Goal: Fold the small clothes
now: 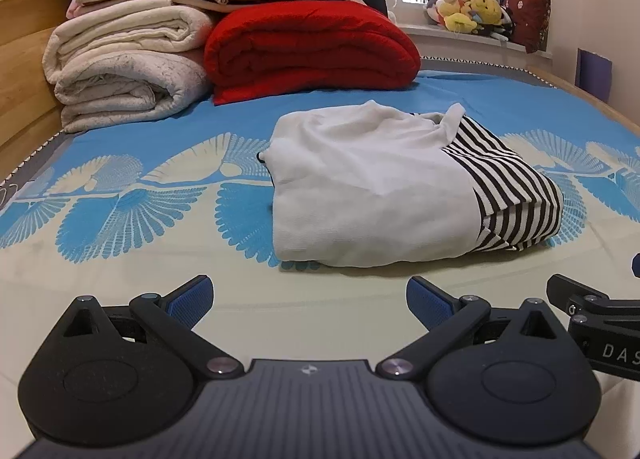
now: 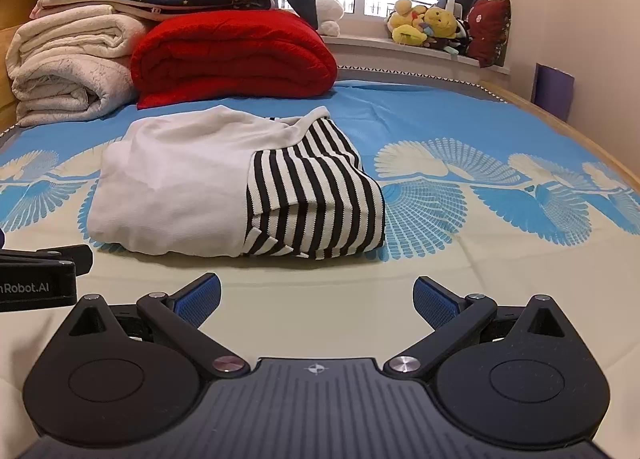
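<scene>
Garment [image 1: 380,195], white with striped part, lies folded in a compact bundle mid-bed [image 1: 120,259], looks near done. Left gripper [image 1: 310,299] and right gripper [image 2: 316,299] sit just short of it, fingers wide, holding nothing, probably clear to regrasp.

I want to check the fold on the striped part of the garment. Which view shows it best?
The right wrist view: the striped section sits near centre, with its layered front edge facing the camera. The left wrist view shows the same section off to the right and more obliquely.
</scene>
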A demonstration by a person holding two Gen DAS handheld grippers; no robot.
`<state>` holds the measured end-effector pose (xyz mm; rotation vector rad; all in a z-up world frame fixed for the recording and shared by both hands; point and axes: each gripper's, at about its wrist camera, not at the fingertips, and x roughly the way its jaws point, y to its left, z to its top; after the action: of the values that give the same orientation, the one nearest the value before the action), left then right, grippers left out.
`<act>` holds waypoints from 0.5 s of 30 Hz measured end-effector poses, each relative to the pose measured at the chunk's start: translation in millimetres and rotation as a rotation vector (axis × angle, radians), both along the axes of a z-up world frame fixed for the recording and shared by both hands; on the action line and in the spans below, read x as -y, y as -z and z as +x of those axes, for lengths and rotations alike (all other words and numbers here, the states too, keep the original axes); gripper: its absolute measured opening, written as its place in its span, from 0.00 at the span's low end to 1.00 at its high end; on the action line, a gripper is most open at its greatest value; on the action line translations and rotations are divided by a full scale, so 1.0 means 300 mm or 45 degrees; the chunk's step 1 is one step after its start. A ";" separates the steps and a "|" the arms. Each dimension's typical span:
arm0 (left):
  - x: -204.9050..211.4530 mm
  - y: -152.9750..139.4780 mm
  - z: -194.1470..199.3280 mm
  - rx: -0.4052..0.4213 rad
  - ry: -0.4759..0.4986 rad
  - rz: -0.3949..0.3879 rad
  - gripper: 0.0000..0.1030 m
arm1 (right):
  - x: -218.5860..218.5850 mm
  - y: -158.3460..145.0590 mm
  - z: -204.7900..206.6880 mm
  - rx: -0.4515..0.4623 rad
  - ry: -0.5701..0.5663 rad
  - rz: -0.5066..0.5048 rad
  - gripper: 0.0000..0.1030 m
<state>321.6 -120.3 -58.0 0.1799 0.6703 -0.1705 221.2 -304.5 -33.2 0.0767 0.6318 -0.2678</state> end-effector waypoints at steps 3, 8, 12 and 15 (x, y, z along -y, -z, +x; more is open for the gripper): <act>0.004 0.001 -0.001 0.002 0.006 0.004 1.00 | -0.004 0.001 0.002 -0.003 -0.006 -0.002 0.98; 0.008 0.003 -0.006 0.008 0.005 0.009 1.00 | -0.010 0.002 0.003 -0.008 -0.010 -0.003 0.99; 0.010 0.004 -0.005 0.003 0.015 0.011 1.00 | -0.009 0.003 0.002 -0.011 -0.009 0.000 0.98; 0.014 0.006 -0.007 0.004 0.019 0.015 1.00 | -0.009 0.003 0.002 -0.013 -0.009 0.001 0.98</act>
<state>319.5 -124.4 -59.8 0.1968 0.6672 -0.1809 221.7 -301.8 -34.3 0.0735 0.6418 -0.2612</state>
